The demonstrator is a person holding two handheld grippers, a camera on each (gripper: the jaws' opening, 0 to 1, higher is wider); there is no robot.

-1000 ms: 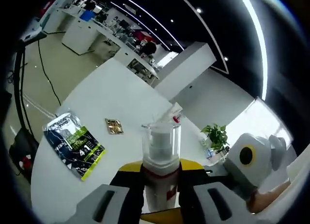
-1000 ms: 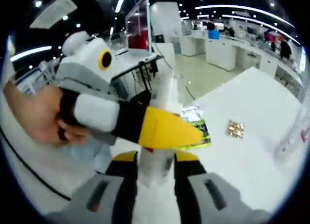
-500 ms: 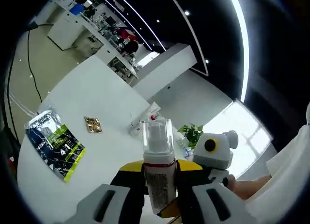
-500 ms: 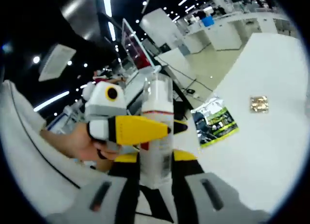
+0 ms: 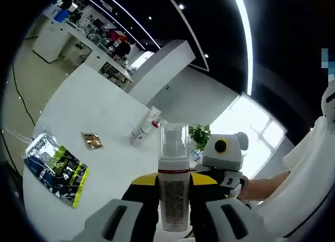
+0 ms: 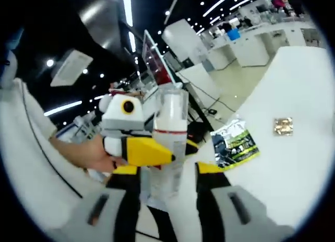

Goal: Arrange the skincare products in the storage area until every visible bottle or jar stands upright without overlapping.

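The left hand-held gripper (image 5: pixel 173 197) pinches one pump bottle (image 5: pixel 173 187) with a clear cap, held upright in the air above the white surface (image 5: pixel 99 116). The right hand-held gripper (image 6: pixel 167 171) stands spread around the same bottle (image 6: pixel 168 142), its jaws apart from it. On the surface lie one tube (image 5: pixel 145 128) near the far edge, one printed pouch (image 5: pixel 54 168) and one small gold packet (image 5: pixel 91 141), with bare room between them.

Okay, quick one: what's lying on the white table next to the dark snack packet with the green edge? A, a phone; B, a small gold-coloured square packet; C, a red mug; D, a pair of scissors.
B: the small gold square packet lies flat on the table just beyond the dark packet.
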